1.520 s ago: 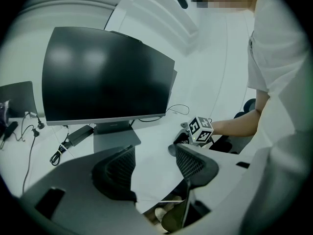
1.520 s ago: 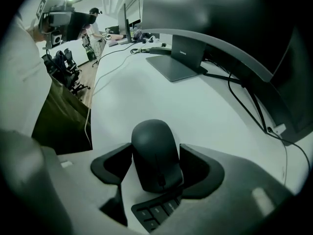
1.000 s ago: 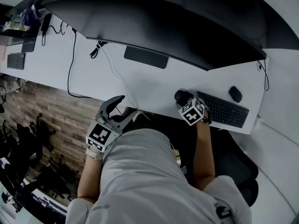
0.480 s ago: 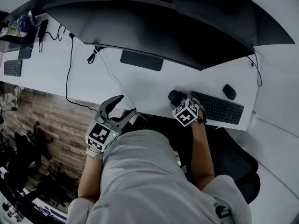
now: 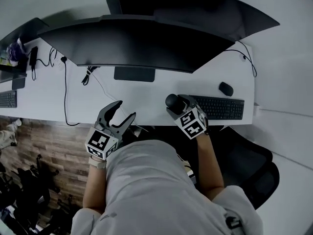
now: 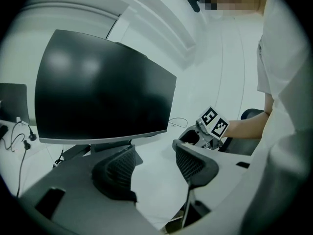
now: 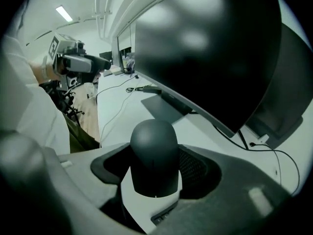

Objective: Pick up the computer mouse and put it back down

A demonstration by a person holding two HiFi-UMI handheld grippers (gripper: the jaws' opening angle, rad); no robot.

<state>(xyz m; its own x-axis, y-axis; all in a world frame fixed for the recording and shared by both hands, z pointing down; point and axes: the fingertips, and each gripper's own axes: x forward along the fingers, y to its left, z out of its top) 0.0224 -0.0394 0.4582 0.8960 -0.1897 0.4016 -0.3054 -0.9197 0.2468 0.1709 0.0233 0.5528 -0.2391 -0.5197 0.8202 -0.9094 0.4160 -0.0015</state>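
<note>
At the near edge of the white counter (image 5: 88,104), at 9 o'clock of the keyboard (image 5: 215,106), the right hand-held gripper (image 5: 175,105) is gripping a dark, dome-backed computer mouse (image 7: 154,153), its jaws pressing snugly on both sides. Whether the mouse is hanging just clear of the counter or resting on it is hard to tell. The pick-up looks done or under way; setting it down and releasing are what is left. The left hand-held gripper (image 5: 124,110) is hovering at 9 o'clock of the right one, jaws wide apart, holding nothing. A second mouse (image 5: 225,88) is lying at 1 o'clock of the keyboard.
</note>
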